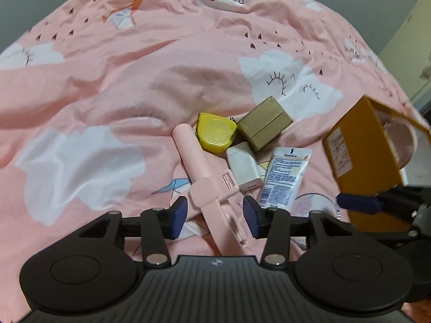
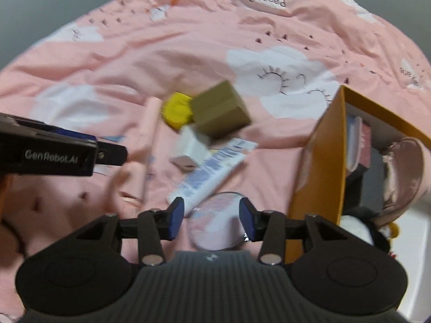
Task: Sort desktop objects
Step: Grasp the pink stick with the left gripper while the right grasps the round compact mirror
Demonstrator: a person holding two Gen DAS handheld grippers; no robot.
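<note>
A: Left tongs (image 1: 215,216) are held released astride the pink stick (image 1: 207,185), untouched, on the bedcover (image 1: 107,86).

B: Light, rigid, slippery plastic is judged; the slim shaft should be taken. Right tongs (image 2: 212,216) are released over the round mirror (image 2: 215,223), thought fragile.

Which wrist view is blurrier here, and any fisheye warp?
Right wrist: motion blur smears the brown cardboard box and yellow tape measure. Left wrist: mostly sharp, label text on the white lotion tube shows clearly. Both: fisheye bends the pink printed bedsheet, dark vignette corners.
</note>
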